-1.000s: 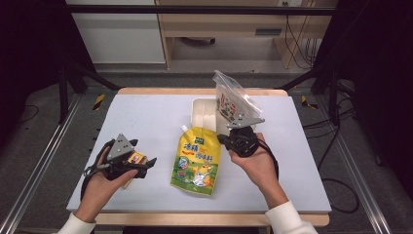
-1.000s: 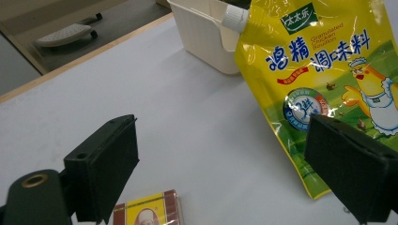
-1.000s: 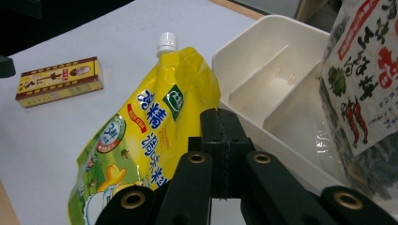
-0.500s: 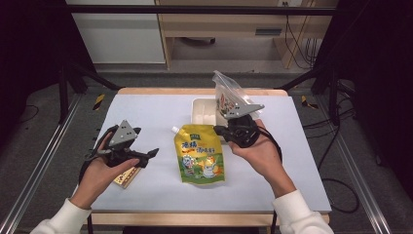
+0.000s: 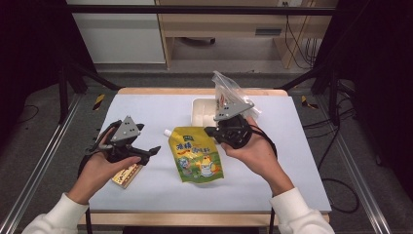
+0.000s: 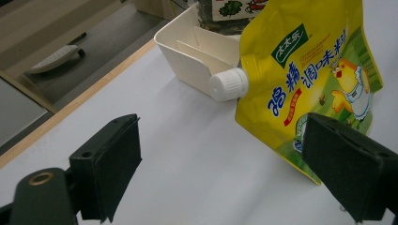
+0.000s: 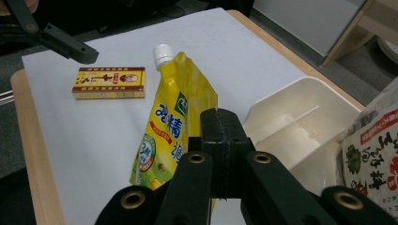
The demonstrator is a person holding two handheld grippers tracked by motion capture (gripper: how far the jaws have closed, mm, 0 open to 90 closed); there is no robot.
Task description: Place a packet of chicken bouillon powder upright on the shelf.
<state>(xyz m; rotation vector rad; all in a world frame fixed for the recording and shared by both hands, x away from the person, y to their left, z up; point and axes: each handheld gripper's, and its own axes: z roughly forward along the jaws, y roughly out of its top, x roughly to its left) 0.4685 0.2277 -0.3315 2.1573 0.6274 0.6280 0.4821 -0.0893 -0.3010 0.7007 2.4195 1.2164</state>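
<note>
The white table (image 5: 146,112) carries a yellow spouted seasoning pouch (image 5: 197,155) lying flat at its middle. Behind the pouch stands a cream divided tray (image 5: 200,113), with a clear snack bag (image 5: 225,92) in it. Your right gripper (image 5: 210,130) is clenched with nothing between its jaws, at the pouch's upper right corner. Your left gripper (image 5: 153,150) hangs released, left of the pouch, above a small yellow-red box (image 5: 127,174).

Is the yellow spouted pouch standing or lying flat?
Lying flat: the yellow spouted pouch rests face-up on the white table, white cap pointing sideways.
</note>
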